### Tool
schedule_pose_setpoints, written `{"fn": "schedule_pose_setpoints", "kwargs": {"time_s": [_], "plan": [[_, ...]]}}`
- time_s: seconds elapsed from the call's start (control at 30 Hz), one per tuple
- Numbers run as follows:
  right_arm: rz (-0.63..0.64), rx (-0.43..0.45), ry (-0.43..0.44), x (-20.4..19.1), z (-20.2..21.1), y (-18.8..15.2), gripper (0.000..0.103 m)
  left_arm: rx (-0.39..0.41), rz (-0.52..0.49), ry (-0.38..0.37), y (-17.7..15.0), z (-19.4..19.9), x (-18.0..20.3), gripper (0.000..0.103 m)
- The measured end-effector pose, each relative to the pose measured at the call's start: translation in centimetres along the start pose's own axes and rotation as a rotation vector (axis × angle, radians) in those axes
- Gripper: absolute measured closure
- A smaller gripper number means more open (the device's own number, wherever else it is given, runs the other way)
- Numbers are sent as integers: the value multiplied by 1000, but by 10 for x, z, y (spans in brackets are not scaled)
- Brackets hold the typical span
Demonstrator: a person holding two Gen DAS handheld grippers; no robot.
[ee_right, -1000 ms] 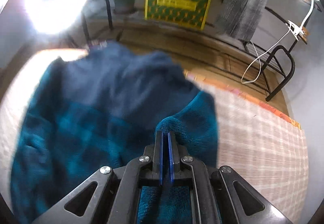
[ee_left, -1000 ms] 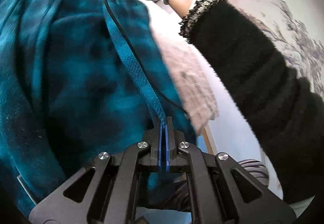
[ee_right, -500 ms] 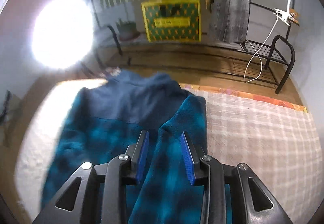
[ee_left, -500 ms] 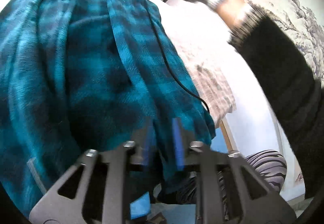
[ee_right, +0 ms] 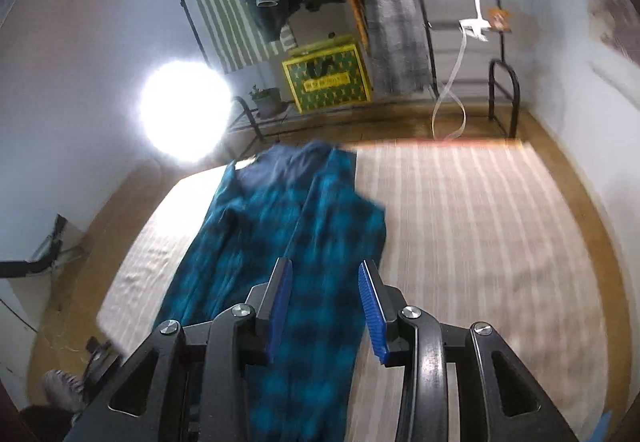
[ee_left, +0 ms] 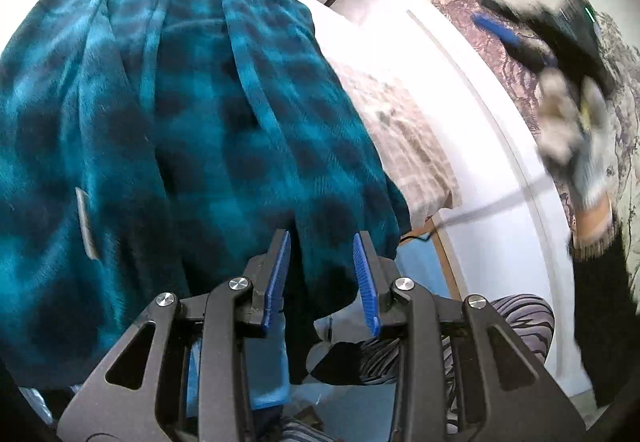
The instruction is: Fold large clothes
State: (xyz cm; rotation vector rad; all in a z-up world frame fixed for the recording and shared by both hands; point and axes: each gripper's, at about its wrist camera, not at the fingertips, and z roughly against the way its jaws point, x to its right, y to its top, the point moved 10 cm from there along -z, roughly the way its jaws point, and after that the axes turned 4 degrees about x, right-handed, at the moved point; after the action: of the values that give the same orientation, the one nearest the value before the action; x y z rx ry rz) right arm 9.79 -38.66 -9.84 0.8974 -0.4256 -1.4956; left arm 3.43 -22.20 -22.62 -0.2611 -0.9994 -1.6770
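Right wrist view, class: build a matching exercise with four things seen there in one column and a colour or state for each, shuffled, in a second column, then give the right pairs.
Things:
1. plaid garment
2. storage box
3. right hand-held gripper
4. striped bed cover

Colour or state:
A. yellow and green, standing on the floor by the far wall
B. jaws apart, holding nothing
C. teal and dark checks, lying lengthwise on the bed
D. pale with stripes, spread flat under the garment

Pairs: 1-C, 2-A, 3-B, 4-D
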Motion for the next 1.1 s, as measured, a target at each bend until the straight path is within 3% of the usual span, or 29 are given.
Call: {"fn": "schedule_pose_setpoints", "kwargs": {"time_s": [0.13, 0.27, 0.3, 0.37, 0.47, 0.53, 0.57, 0.6, 0.8, 0.87, 0.97, 1.07, 1.1], "plan": [[-72, -81, 59, 1, 18, -82, 64, -32, 83, -49, -10, -15, 2, 71], [-109, -252, 80, 1, -16, -161, 68, -45, 48, -29, -17, -29, 9, 72], [-121, -289, 84, 0, -28, -175, 70, -46, 46, -28, -17, -30, 10, 75], [-145, -339, 117, -4, -45, -193, 72, -50, 42, -24, -17, -30, 11, 93], [-134, -381, 121, -10, -63, -205, 75, -46, 46, -31, -15, -29, 13, 97], [-121, -404, 93, -8, -74, -212, 87, -41, 40, -27, -16, -27, 13, 98], [-129, -413, 93, -5, -76, -215, 101, -38, 39, -29, -16, -25, 14, 98], [-137, -415, 96, -5, -77, -216, 103, -38, 43, -35, -16, -25, 14, 98], [-87, -288, 76, -8, -42, -186, 103, -37, 131, -128, -16, -16, 28, 99], [-70, -269, 35, 1, -36, -183, 103, -40, 71, -65, -18, -21, 28, 99], [-121, -343, 61, 10, -51, -203, 102, -54, 15, 16, -26, -26, 25, 99], [-100, -390, 47, 11, -60, -208, 95, -20, -83, 69, -30, -12, 39, 99], [-116, -368, 75, 10, -52, -203, 87, 0, -122, 78, -31, -8, 47, 99]]}}
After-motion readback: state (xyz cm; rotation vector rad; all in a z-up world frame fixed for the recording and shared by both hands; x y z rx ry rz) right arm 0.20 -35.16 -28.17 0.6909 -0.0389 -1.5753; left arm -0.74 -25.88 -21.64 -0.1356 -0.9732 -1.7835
